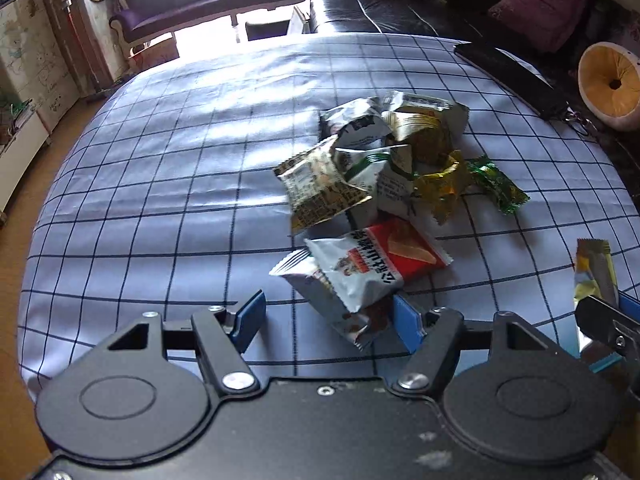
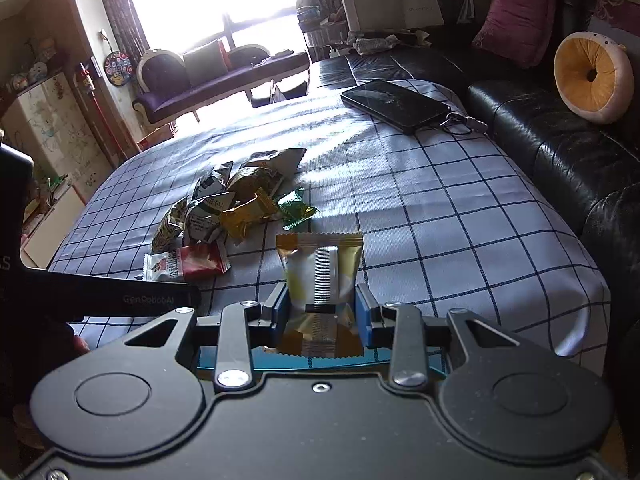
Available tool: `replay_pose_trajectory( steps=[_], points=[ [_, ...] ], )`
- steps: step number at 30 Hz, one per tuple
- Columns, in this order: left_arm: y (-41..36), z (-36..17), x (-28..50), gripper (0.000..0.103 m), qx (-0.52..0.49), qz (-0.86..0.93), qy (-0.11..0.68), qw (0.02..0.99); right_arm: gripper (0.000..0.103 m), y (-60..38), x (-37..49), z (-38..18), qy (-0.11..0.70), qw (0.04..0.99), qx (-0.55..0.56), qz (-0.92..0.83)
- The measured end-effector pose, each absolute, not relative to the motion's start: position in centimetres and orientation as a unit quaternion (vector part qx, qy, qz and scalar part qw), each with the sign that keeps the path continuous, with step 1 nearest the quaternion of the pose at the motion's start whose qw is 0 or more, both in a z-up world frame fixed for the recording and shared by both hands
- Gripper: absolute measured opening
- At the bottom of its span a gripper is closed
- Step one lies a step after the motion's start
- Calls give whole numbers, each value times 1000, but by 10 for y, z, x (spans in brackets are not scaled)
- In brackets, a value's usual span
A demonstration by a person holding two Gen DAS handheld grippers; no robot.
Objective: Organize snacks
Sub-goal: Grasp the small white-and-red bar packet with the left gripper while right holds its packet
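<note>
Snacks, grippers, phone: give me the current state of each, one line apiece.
left gripper: open, white packet between the pads, not pressed.
right gripper: shut on the gold packet.
gold packet: upright, held off the cloth.
white packet: lying under the red-and-white packet.
red-and-white packet: lying flat, sealed.
snack pile: heaped, unsorted.
green packet: lying beside the pile.
phone: flat, screen cracked, cable plugged in.

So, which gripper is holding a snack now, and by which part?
The right gripper holds a gold packet by its lower half, sides pinched. The left gripper is open, holding nothing.
</note>
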State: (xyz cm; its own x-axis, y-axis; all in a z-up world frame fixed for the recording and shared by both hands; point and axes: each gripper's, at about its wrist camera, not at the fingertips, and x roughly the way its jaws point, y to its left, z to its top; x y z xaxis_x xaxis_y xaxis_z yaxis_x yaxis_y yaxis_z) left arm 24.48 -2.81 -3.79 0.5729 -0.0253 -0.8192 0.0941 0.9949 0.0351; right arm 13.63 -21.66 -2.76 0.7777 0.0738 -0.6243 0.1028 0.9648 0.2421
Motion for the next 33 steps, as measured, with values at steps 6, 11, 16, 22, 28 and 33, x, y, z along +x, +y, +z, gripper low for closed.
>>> replay_pose_trajectory(
  steps=[6, 11, 16, 22, 28, 33],
  points=[
    [3, -37, 247, 69, 13, -27, 451, 892, 44, -213, 136, -29, 337, 932, 132, -3],
    [7, -37, 257, 70, 13, -26, 451, 892, 44, -210, 139, -31, 342, 931, 131, -1],
    [14, -40, 265, 71, 9, -9, 449, 893, 44, -209, 139, -31, 343, 930, 131, -1],
    [14, -40, 260, 57, -4, -8, 444, 896, 44, -204, 142, -31, 346, 930, 126, 3],
    [26, -36, 260, 31, -20, -11, 446, 895, 44, -200, 138, -27, 344, 931, 119, 7],
    [31, -34, 250, 31, -19, -9, 444, 896, 44, -199, 134, -22, 336, 935, 116, 2]
  ],
)
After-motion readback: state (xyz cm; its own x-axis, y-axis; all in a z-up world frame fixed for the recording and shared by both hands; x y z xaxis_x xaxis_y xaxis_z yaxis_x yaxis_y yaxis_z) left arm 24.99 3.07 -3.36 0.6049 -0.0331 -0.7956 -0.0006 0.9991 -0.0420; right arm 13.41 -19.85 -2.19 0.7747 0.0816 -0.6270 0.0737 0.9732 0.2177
